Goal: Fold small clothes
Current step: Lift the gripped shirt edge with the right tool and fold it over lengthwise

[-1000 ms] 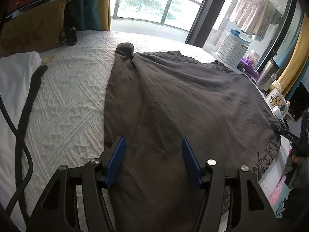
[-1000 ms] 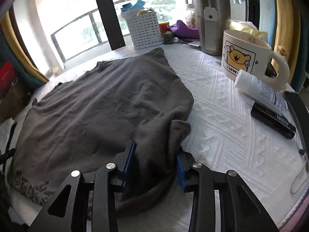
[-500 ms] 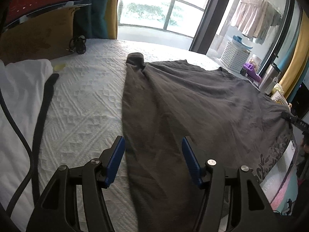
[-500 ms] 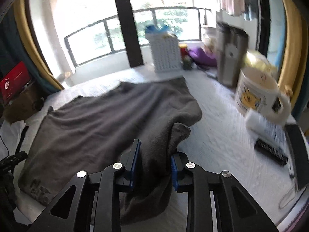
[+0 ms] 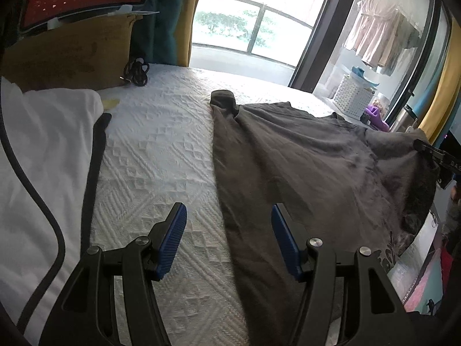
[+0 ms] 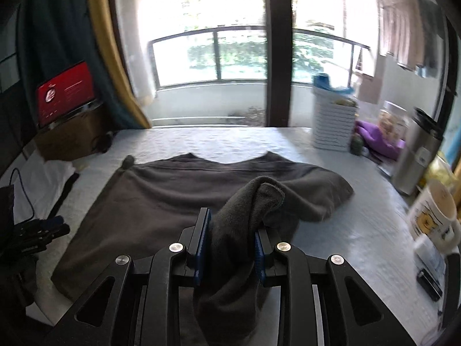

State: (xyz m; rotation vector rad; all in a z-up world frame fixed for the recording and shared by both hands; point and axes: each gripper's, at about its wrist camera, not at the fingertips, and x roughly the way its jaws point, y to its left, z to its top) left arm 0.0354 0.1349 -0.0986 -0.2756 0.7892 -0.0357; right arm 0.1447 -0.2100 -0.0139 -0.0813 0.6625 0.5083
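- Folding has begun: the dark grey cotton T-shirt point(image 6: 178, 196) lies flat on the white quilted bedspread point(image 5: 161, 155), beyond both sets of fingers.
- Right gripper point(image 6: 230, 248) has its blue pads clamped on a bunched fold of the shirt's side, lifted clear of the bed.
- Left gripper point(image 5: 227, 239) stands half open and empty, the shirt's near edge between its fingers.
- Next, I judge: carry the lifted side across the body; the left should pin or grasp its edge.
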